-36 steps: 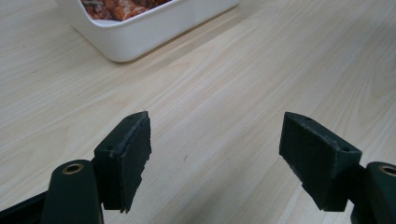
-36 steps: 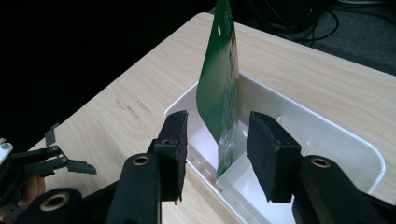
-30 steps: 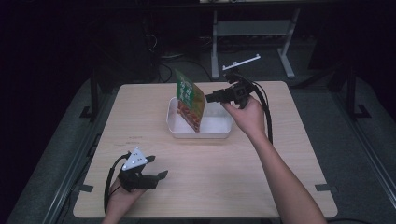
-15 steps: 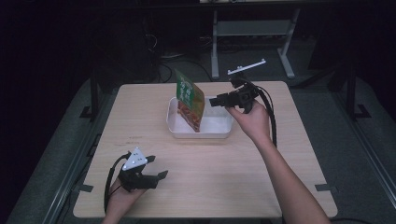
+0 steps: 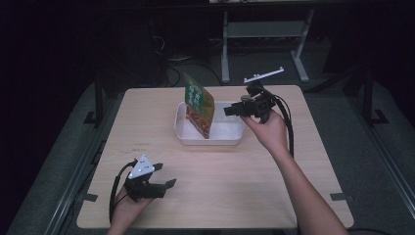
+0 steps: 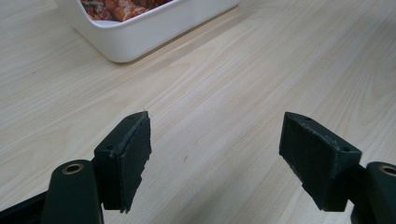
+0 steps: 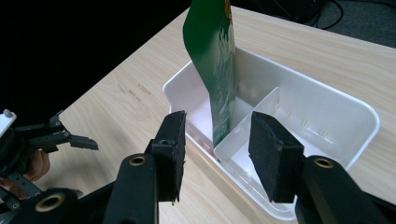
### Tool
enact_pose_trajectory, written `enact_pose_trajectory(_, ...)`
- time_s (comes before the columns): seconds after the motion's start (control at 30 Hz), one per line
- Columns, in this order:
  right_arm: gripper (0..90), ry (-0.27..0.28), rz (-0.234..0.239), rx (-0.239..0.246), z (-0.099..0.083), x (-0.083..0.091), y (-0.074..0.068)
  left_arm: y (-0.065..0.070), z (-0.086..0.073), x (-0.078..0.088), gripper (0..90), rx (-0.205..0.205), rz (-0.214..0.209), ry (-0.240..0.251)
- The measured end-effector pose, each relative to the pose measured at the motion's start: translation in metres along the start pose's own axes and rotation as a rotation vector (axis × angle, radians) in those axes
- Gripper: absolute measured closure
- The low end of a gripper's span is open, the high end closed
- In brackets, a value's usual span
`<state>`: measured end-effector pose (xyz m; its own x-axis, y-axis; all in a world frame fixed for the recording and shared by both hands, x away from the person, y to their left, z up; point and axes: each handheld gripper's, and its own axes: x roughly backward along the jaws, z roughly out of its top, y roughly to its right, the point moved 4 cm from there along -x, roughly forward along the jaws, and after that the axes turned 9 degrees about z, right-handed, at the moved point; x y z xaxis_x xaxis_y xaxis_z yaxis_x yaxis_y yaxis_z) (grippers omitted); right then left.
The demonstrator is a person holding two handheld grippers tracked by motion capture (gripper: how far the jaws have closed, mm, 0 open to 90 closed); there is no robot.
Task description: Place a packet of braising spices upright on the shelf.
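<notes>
A green packet (image 5: 199,110) stands upright in the white bin (image 5: 232,138) near the table's far edge. The right gripper (image 5: 230,110) hangs released just beside it; the left gripper (image 5: 166,185) rests open by the near edge. A nudge could topple the leaning packet.

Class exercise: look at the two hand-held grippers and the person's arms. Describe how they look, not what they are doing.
Both grippers are black. The left gripper carries a grey three-cornered plate on top; the right gripper trails a black cable. Each has two flat, blocky black pads. The forearms are bare, with no sleeves.
</notes>
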<state>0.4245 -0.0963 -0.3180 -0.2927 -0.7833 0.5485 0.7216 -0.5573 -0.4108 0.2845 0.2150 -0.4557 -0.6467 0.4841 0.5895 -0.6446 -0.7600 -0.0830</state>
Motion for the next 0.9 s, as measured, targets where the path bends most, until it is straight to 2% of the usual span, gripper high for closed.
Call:
enact_pose_trajectory(0.2, 54.0, -0.003, 0.003, 0.003, -0.007, 0.002, 0.001, 0.0, 0.0, 0.0, 24.3, -0.001, 0.0, 0.0)
enact_pose_trajectory(0.9, 48.8, -0.006, 0.009, -0.033, -0.036, 0.009, 0.01, 0.001, 0.0, -0.002, 24.3, -0.003, 0.001, -0.002)
